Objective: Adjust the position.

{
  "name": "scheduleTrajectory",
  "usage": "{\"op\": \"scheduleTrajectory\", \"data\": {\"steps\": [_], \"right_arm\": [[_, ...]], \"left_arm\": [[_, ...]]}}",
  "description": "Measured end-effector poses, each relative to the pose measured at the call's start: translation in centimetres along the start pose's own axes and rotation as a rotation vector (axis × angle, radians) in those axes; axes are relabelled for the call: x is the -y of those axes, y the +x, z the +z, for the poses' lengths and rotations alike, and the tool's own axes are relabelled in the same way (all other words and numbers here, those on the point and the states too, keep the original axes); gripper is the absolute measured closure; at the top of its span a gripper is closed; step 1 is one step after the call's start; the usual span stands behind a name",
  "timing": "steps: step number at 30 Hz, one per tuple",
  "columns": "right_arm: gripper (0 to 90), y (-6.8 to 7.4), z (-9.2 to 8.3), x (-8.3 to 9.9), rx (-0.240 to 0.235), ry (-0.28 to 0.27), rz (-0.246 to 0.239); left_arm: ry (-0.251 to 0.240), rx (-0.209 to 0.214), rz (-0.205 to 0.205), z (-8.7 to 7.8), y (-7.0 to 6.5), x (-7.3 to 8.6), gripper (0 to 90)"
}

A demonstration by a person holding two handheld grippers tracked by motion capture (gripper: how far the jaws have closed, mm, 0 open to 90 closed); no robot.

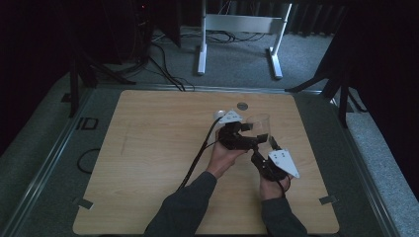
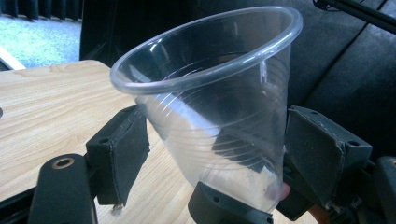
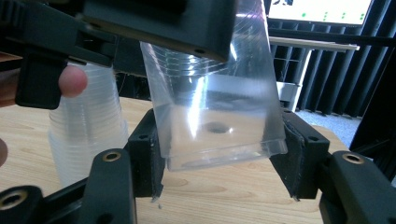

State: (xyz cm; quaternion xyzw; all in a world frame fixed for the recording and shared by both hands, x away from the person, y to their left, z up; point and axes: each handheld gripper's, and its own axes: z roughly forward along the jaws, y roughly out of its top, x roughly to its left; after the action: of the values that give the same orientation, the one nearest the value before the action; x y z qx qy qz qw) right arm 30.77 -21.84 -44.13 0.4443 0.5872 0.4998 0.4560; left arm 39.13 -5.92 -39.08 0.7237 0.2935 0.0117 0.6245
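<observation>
You hold a clear plastic cup (image 2: 210, 107) above the table (image 1: 148, 163), right of its middle, with both grippers meeting on it. In your left gripper view the cup stands tilted between the two pads (image 2: 122, 154), mouth up and leaning away; the left pad touches its wall while the right pad stands just off it, so your left gripper (image 1: 236, 132) is open around the cup. In your right gripper view, your right gripper (image 3: 219, 158) pinches the cup's bottom end, squashing the wall flat between its pads. A stack of cups (image 3: 86, 135) stands on the table just beside it, behind your left gripper. In the high view your hands sit close together over the wood.
</observation>
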Motion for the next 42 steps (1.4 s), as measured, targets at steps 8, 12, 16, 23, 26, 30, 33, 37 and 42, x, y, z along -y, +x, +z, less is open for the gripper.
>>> {"op": "scheduleTrajectory", "data": {"steps": [8, 12, 16, 23, 26, 30, 33, 37, 42], "right_arm": [[42.0, 0.08, 0.00, 0.07, -0.006, -0.001, -0.003], [41.9, 0.17, 0.01, 0.11, -0.010, 0.000, -0.003], [41.9, 0.31, 0.05, 0.18, -0.016, 0.001, -0.012], [42.0, 0.39, 0.09, 0.23, -0.022, 0.005, -0.013], [42.0, 0.38, 0.10, 0.24, -0.023, 0.005, -0.013], [42.0, 0.35, 0.10, 0.23, -0.024, 0.003, -0.015], [41.9, 0.37, 0.12, 0.24, -0.025, 0.005, -0.015], [41.8, 0.29, 0.11, 0.20, -0.028, 0.006, -0.017], [41.7, 0.21, 0.17, 0.20, -0.036, 0.011, -0.016]], "left_arm": [[-0.012, 0.013, -0.030, 0.07, 0.31, -0.06, 21.9], [-0.022, 0.018, -0.048, 0.08, 0.48, -0.10, 21.9], [-0.030, 0.024, -0.069, 0.04, 0.72, -0.20, 21.9], [-0.047, 0.023, -0.073, -0.03, 0.64, -0.28, 22.0], [-0.056, 0.015, -0.069, -0.12, 0.55, -0.31, 24.0], [-0.059, 0.011, -0.061, -0.17, 0.42, -0.33, 25.5], [-0.063, 0.011, -0.062, -0.18, 0.38, -0.31, 26.0], [-0.064, 0.010, -0.059, -0.18, 0.31, -0.31, 26.9], [-0.065, 0.005, -0.055, -0.16, 0.27, -0.29, 27.3]]}}
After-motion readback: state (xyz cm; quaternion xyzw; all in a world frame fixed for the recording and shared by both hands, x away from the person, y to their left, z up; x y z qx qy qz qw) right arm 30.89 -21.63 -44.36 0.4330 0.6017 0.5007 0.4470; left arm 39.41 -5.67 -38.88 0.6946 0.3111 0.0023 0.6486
